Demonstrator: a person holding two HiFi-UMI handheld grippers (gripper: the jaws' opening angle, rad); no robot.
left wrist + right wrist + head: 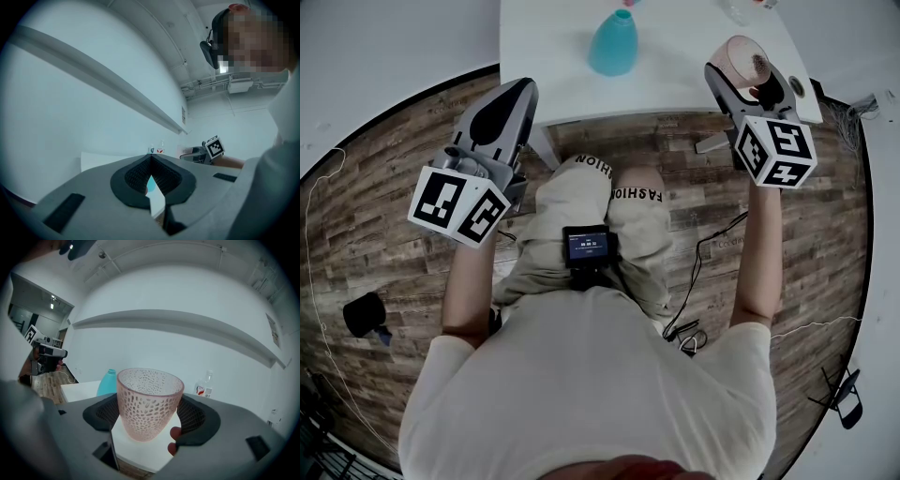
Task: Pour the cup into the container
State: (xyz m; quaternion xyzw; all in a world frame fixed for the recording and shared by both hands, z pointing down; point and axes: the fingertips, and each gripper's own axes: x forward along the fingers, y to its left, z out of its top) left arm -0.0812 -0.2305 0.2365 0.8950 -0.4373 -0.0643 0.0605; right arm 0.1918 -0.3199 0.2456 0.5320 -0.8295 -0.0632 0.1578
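Note:
A pink, dimpled, see-through cup (149, 401) stands upright between the pads of my right gripper (150, 416), which is shut on it. In the head view the cup (739, 54) hangs over the near right corner of the white table (675, 66), held by the right gripper (742, 73). A teal bottle-shaped container (612, 42) stands on the table, left of the cup and farther back; it shows behind the cup as the teal container (107, 382). My left gripper (521, 89) is shut on nothing, over the floor by the table's near left corner.
A clear bottle with a red label (205, 386) stands at the back of the table. Wood-look floor (384, 187) lies below, with cables (703, 262) to the right of the person's legs. A small screen (587, 246) rests on the lap.

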